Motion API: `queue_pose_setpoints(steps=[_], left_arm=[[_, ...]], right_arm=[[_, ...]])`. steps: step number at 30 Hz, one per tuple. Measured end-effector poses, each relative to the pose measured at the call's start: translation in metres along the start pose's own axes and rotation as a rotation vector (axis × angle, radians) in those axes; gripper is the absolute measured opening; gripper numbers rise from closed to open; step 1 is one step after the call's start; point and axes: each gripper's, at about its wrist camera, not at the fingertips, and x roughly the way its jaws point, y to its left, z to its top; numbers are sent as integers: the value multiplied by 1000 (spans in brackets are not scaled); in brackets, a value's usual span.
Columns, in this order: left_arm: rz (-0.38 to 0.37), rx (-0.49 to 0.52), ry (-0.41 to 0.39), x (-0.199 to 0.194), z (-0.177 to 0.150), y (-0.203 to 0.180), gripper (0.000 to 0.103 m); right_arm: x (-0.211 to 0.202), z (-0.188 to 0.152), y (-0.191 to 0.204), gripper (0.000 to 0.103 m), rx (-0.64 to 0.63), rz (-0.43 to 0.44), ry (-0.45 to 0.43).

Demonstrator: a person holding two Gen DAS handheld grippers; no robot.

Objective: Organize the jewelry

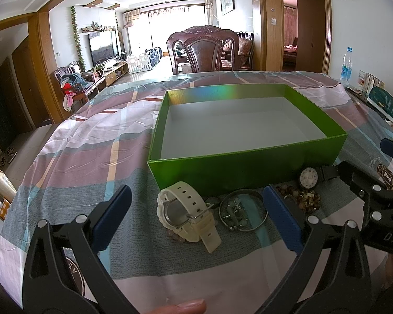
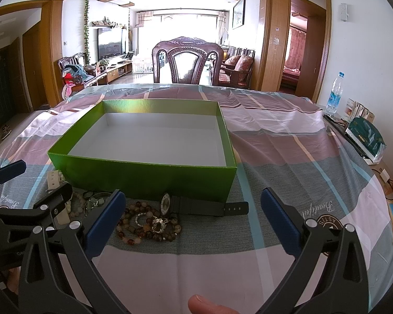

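A green box (image 1: 249,168) sits open on the checked tablecloth (image 1: 97,141), lid off. Its outer walls are glossy metallic green, with a rainbow sheen along the far inner wall; the floor inside is plain white and holds nothing.

The jewelry lies in a loose cluster on the cloth, just in front of the box's near wall.
- White watch (image 1: 188,214): chunky plastic strap with holes, resting on its side so the metal case back faces the left wrist camera. A pale pink bead bracelet (image 1: 174,235) shows from under it.
- Thin metal bangle (image 1: 242,210): lies flat, just right of the white watch, ringing some pale green beads.
- Black watch (image 2: 196,205): round pale dial standing on edge, close against the box wall, black strap stretched out flat to the right.
- Brown bead bracelets (image 2: 146,223): amber and dark mottled beads in a heap, with a silver ring (image 2: 158,226) on top, just in front of the black watch.

Left gripper (image 1: 196,216): jaws spread wide, blue pads on either side of the white watch and bangle, holding nothing. Right gripper (image 2: 194,216): jaws likewise spread wide, framing the black watch and beads, nothing gripped. A fingertip (image 2: 205,304) shows at the bottom edge of each wrist view.
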Motion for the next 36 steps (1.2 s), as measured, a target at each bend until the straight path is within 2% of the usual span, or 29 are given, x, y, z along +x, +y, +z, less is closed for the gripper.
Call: queue_pose_setpoints(steps=[36], left_arm=[[0,3,6,2,-5,1,99]], right_arm=[[2,0,0,100,0,1,2]])
